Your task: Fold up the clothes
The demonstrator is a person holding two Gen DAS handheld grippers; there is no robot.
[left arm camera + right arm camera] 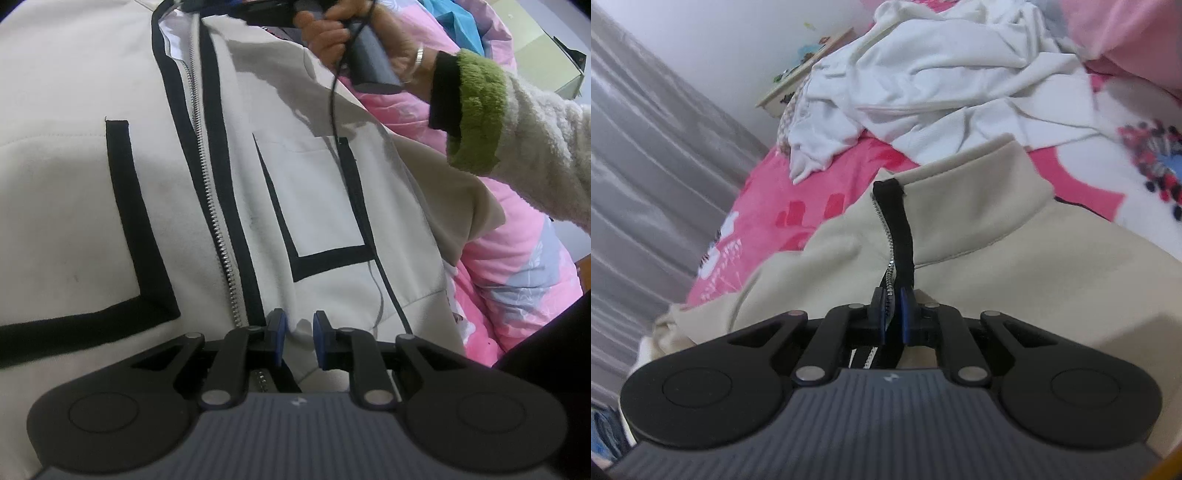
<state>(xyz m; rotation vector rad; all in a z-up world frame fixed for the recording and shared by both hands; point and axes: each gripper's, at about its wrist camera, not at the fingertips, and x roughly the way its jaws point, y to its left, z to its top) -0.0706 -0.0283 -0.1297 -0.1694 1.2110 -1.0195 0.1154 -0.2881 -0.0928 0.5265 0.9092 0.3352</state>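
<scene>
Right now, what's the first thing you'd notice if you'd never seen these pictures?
A big cream jacket with bold black trim and a silver zipper fills the left wrist view. The right gripper pinches its zipper edge just below the collar. Behind, a crumpled white garment lies on the bright pink bedding.

Cream jacket (314,192) with black trim; pink, seemingly floral bedding (783,206)

Jacket (110,221) hem behind the left gripper's (298,338) body; blurred patterned bedding (1152,162) at right edge.
</scene>
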